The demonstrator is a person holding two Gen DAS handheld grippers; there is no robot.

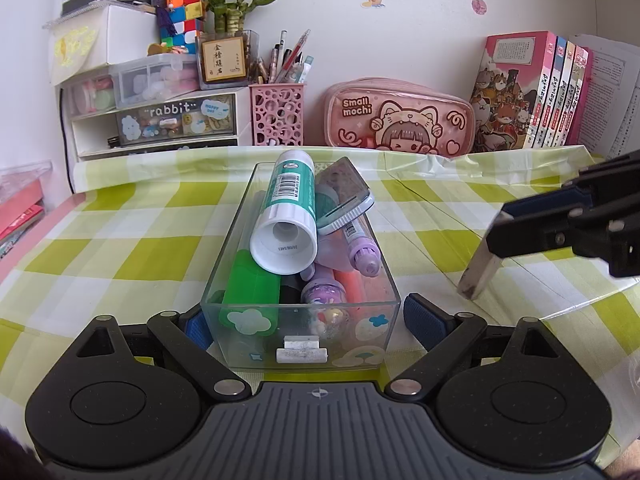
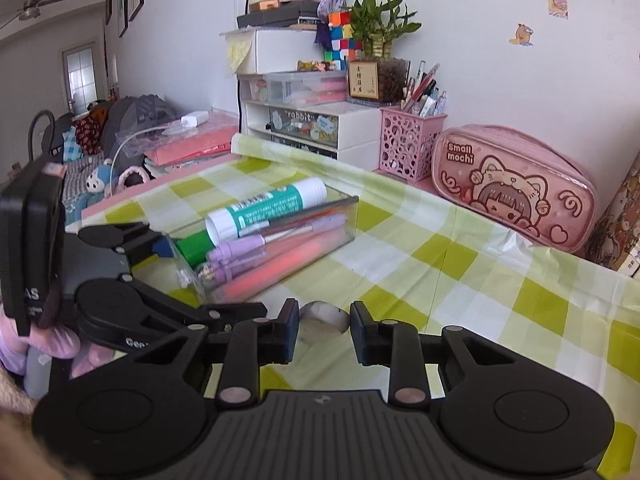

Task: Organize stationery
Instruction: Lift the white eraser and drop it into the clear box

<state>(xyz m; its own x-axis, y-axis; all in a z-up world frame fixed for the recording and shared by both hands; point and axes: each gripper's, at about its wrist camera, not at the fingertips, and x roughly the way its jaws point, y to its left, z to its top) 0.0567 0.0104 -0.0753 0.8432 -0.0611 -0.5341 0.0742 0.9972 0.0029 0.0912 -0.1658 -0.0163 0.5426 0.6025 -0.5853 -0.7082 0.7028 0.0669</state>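
Your left tongs point(image 1: 303, 322) stand wide astride the near end of the clear tray point(image 1: 390, 280) on the bench point(image 1: 420, 240), steadying it; whether the pads press, you cannot tell. Your right tongs point(image 2: 324, 330) are pinched on a pale eraser point(image 1: 480, 276), to the tray's right. Next, carry it over the tray's clutter and release.

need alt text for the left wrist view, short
The left gripper straddles a clear box of markers topped by a glue stick on a checked tablecloth. At right, the right gripper grips an eraser.
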